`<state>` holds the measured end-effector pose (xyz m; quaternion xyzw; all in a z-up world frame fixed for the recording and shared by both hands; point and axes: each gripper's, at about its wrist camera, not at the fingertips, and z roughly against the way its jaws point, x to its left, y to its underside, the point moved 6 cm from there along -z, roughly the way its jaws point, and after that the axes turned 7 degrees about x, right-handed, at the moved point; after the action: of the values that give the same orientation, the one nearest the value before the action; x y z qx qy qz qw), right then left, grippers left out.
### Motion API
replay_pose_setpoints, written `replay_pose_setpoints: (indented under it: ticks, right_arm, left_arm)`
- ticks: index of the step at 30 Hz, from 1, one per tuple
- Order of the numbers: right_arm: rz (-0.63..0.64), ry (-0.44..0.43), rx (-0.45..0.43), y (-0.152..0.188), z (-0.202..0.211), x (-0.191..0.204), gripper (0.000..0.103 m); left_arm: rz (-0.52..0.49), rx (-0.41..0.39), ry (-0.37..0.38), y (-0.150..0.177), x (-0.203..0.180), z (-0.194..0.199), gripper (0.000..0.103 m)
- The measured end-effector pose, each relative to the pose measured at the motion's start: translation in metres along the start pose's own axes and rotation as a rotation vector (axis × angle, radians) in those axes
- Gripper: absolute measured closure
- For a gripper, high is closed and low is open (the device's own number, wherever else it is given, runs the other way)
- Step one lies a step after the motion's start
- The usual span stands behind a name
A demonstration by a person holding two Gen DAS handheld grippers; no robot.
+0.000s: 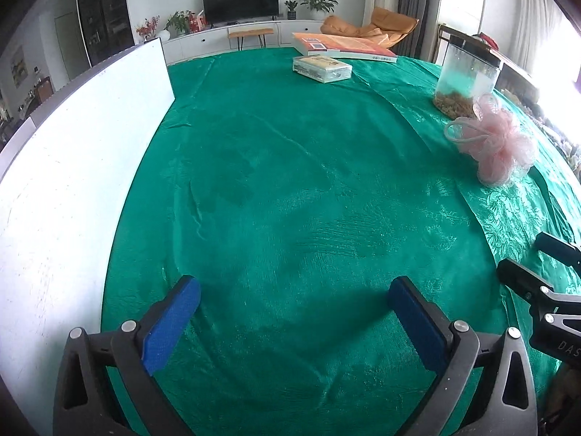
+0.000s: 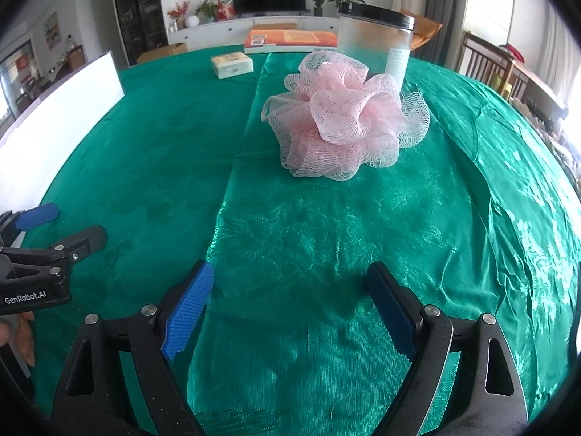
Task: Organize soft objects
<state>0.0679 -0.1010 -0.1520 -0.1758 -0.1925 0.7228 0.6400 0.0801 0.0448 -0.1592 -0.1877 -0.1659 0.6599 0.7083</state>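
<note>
A pink mesh bath pouf [image 2: 345, 120] with a loop cord lies on the green tablecloth [image 2: 290, 239], straight ahead of my right gripper [image 2: 290, 276], which is open, empty and some way short of it. The pouf shows at the right in the left wrist view [image 1: 497, 145]. My left gripper [image 1: 294, 290] is open and empty over bare green cloth [image 1: 290, 181], far left of the pouf. A clear jar with a black lid [image 2: 376, 43] stands right behind the pouf. The jar also shows in the left wrist view [image 1: 464, 76].
A white board [image 1: 72, 167] stands along the table's left side. A tissue pack [image 1: 322, 68] and an orange book [image 1: 341, 46] lie at the far edge. The right gripper's fingers [image 1: 526, 279] show at the right edge of the left view. Wooden chairs [image 2: 490, 65] stand beyond the table.
</note>
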Motion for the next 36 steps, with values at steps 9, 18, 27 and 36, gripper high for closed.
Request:
replay_pose_setpoints:
  ticks: [9,18,27,36]
  right_arm:
    - [0.000,0.000,0.000,-0.0001,-0.0002,-0.0003,0.014]
    - [0.000,-0.002,0.000,0.0000,-0.0010,-0.0006,0.014]
    - [0.000,-0.010,-0.006,0.0009,-0.0025,-0.0007,0.014]
    - [0.002,-0.012,-0.008,0.0017,-0.0028,-0.0020,0.014]
  left_arm:
    - [0.000,-0.001,-0.003,-0.0004,-0.0001,-0.0008,0.000]
    - [-0.001,-0.001,-0.004,-0.0011,-0.0003,-0.0008,0.000]
    - [-0.001,-0.002,-0.006,-0.0012,-0.0006,-0.0010,0.000]
    - [-0.002,-0.002,-0.007,-0.0013,-0.0003,-0.0009,0.000]
